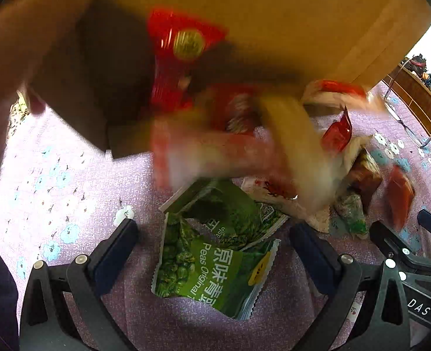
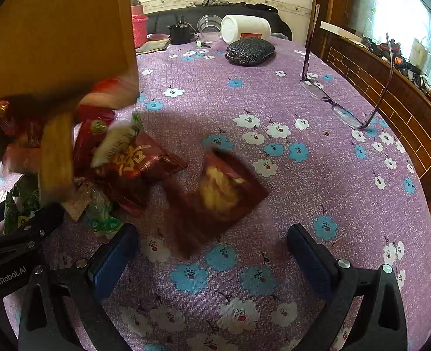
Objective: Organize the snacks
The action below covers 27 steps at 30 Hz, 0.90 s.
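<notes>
From the left wrist we see our left gripper [image 1: 212, 251] spread wide and holding nothing, low over the purple floral cloth [image 1: 69, 181]. Between its fingers lie two green pea packets [image 1: 212, 266], one overlapping the other. Above them a cardboard box [image 1: 244, 23] is tipped up, and blurred red packets [image 1: 180, 58] hang at its mouth over the cloth. A hand [image 1: 19, 58] sits at the box's left edge. More snacks [image 1: 362, 175] lie in a loose heap to the right.

From the right wrist we see our right gripper [image 2: 212, 251] also spread and empty, above the cloth [image 2: 274, 175]. A dark red packet [image 2: 227, 187] showing yellow pieces lies just ahead of its fingers, blurred. To the left the box [image 2: 54, 35] is tilted, with snacks [image 2: 113, 158] piled beneath it. The left gripper's body [image 2: 19, 245] shows at the lower left. Farther off lie glasses [image 2: 344, 111], a dark pouch [image 2: 250, 51] and a white jar [image 2: 244, 30] on its side.
</notes>
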Motion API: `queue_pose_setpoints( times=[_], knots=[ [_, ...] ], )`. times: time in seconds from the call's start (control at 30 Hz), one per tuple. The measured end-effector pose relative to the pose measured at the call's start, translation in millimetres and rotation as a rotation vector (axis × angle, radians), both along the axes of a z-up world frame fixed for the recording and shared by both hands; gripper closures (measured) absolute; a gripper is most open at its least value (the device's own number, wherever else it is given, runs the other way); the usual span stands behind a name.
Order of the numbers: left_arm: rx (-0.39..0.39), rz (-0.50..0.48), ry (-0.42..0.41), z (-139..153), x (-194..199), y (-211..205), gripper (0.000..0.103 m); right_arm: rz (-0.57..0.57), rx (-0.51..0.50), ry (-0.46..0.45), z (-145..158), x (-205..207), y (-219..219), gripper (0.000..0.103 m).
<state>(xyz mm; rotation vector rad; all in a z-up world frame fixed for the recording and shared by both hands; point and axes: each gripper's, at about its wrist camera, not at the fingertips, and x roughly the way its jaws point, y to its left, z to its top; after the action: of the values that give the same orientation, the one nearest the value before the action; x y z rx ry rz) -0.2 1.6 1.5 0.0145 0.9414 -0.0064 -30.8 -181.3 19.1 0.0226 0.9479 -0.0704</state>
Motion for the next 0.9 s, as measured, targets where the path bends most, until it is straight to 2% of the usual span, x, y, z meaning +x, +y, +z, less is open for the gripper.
queue_pose_setpoints(
  times=[0.9],
  knots=[
    [-0.002,0.000,0.001,3.9,0.7,-1.6,0.000,0.000,0.000,0.000,-0.4,-0.6,0.6,0.001]
  ],
)
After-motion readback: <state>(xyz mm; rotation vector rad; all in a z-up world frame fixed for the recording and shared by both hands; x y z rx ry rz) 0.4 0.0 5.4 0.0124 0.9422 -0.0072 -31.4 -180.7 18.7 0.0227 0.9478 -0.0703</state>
